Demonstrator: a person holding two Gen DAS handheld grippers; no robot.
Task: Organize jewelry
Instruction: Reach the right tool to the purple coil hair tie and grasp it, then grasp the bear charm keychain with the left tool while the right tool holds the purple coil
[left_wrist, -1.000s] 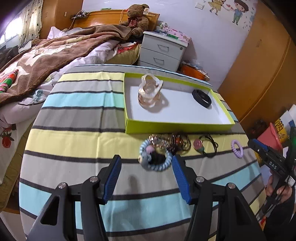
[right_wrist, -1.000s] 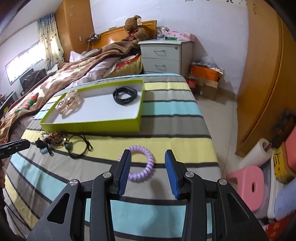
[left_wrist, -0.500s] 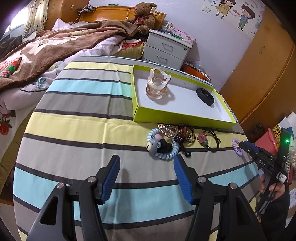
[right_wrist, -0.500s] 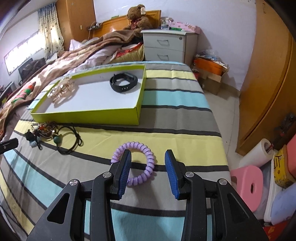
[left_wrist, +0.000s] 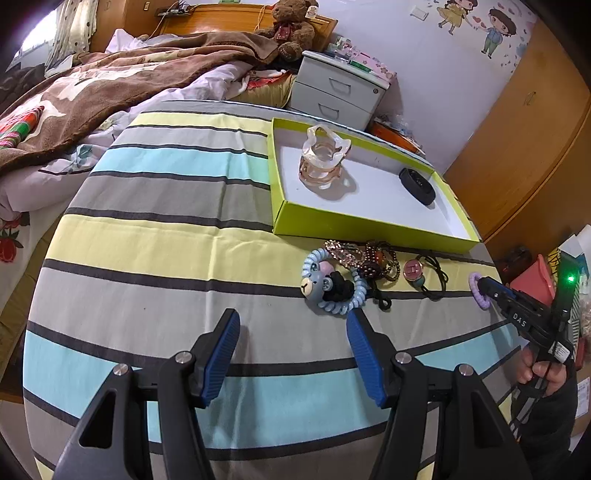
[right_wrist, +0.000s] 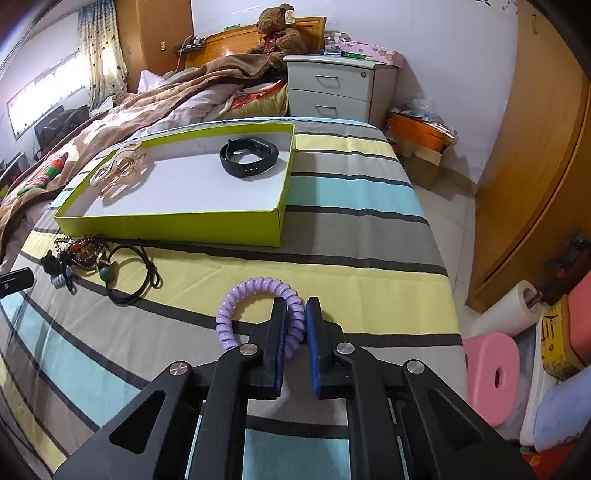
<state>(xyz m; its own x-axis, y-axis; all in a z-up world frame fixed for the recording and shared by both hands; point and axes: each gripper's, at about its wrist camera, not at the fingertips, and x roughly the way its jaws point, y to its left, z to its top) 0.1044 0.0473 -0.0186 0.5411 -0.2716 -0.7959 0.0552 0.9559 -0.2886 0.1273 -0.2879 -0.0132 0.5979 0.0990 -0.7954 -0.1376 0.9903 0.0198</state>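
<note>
Right wrist view: your right gripper (right_wrist: 295, 325) just pinched shut on the purple coil hair tie (right_wrist: 255, 310), near and right of the green box (right_wrist: 177, 225); so it's grabbed, ready to lift; it's springy, glossy plastic; left gripper (left_wrist: 291, 354) stays wide, empty, over striped cloth (left_wrist: 166, 236).

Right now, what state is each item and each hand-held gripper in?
Right hand-held gripper: shut on the purple coil hair tie.
Purple coil hair tie: on the striped cloth, pinched at one side.
Left hand-held gripper: open, empty.
Blue coil hair tie: loose on the cloth, outside the box.
Green box: open, no lid.
Black wristband: in the box, strap fastened in a loop.
Clear hair claw: in the box.
</note>
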